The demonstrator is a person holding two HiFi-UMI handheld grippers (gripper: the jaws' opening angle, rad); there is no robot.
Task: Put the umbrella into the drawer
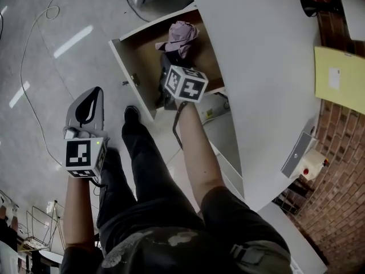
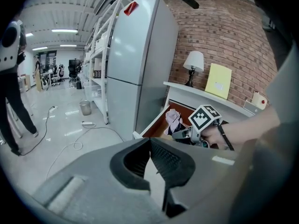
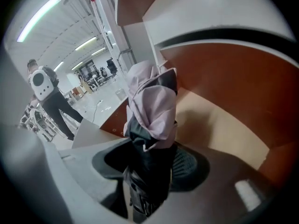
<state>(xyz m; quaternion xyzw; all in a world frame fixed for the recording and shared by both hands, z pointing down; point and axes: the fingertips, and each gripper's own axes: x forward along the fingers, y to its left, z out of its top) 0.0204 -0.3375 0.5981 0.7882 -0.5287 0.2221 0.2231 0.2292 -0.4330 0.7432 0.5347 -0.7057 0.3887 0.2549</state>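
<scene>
The folded umbrella [image 1: 181, 37], lilac and dark fabric, hangs over the open wooden drawer [image 1: 134, 56]. My right gripper [image 1: 171, 67] is shut on its dark lower part. In the right gripper view the umbrella [image 3: 152, 106] rises from between the jaws of my right gripper [image 3: 149, 162], with the drawer's floor [image 3: 224, 125] behind it. My left gripper [image 1: 85, 104] hangs over the floor to the left of the drawer, apart from it. In the left gripper view its pads meet with nothing between them [image 2: 150, 146], and the umbrella [image 2: 174, 120] shows ahead.
A white desk top [image 1: 268, 67] overhangs the drawer on the right, carrying a yellow board [image 1: 339, 79] and a lamp [image 1: 313, 4]. A cable [image 1: 34, 50] lies on the grey floor. A tall white cabinet [image 2: 135, 55] stands left of the drawer. A person [image 3: 46, 92] stands farther off.
</scene>
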